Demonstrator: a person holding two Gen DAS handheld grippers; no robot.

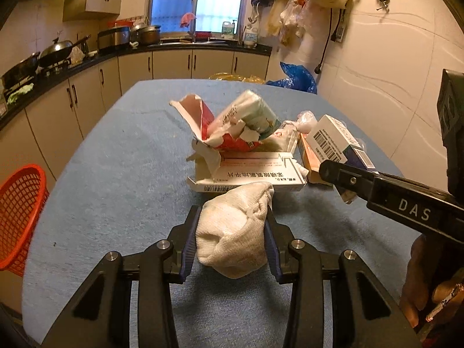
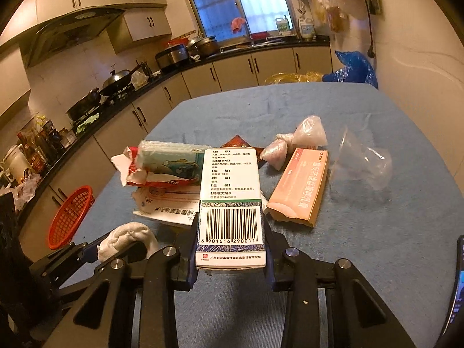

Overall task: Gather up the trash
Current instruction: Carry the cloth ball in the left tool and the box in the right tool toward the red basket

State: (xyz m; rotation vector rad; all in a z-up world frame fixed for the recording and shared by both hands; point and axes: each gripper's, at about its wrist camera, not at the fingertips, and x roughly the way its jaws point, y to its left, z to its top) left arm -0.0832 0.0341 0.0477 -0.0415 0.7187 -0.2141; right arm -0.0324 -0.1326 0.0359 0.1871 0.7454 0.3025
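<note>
Table (image 2: 362, 261), blue cloth cover, taken as landmark. Red mesh basket (image 1: 17, 217) stands off its left edge, well apart from the litter; contents not visible, apparently empty.

Litter pile (image 1: 232, 133) at table centre: torn red-and-white carton holding a tissue pack, resting on a flattened white medicine box. Beside it lie a pink box (image 2: 301, 185), a knotted plastic bag (image 2: 293, 142) and a clear plastic cup (image 2: 362, 162) on its side, empty.

Left hand-held gripper (image 1: 233, 232): jaws partly closed, clamped on a balled white sock (image 1: 232, 229) above the table's near edge.

Right hand-held gripper (image 2: 230, 249): jaws partly closed, gripping a barcoded white medicine box (image 2: 230, 203) by its near end.

Recommendation: carry both loads across to the basket, keep the grips firm, release only above the rim, avoid snagging the pile.
</note>
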